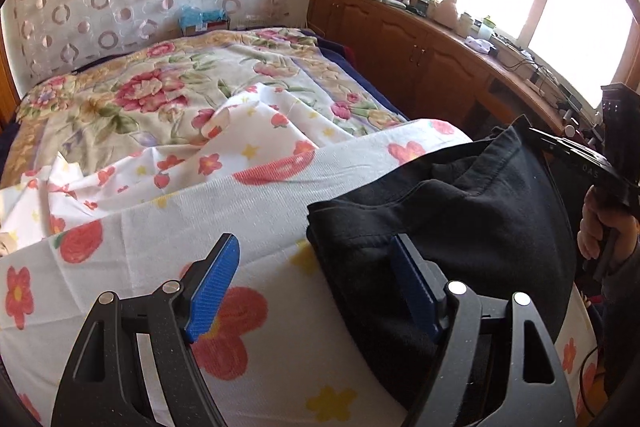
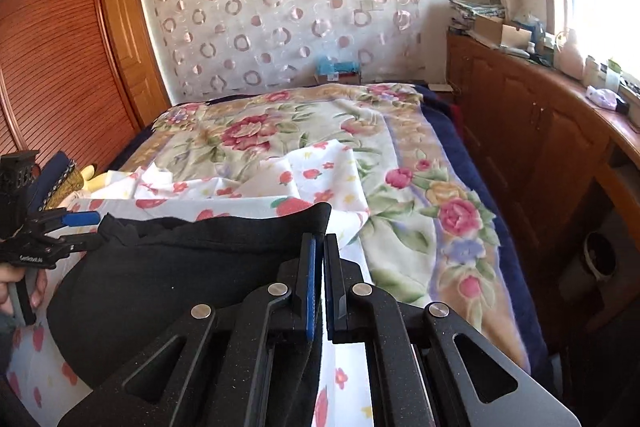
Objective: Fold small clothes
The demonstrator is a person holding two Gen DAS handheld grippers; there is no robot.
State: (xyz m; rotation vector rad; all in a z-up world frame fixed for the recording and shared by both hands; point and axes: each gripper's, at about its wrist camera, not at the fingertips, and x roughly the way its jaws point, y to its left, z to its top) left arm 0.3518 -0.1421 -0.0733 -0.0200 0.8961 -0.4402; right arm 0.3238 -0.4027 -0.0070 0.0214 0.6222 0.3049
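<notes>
Two grippers: right gripper (image 2: 320, 283) clamped on black garment (image 1: 460, 211) at 12 o'clock, left gripper (image 1: 316, 287) apart (pinch its edge first, lift evenly)

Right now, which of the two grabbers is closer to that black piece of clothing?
Right, narrowly. The right gripper is pinched shut on the far edge of the black garment. The left gripper hangs open at its other edge, one finger over the cloth, not clamping it.

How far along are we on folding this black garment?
Early still. Done: the black garment lies on the flowered sheet, bunched, with no neat fold visible. In hand: the right gripper is shut on its far edge; the left gripper is open at its left edge. Left: folding and flattening.
</notes>
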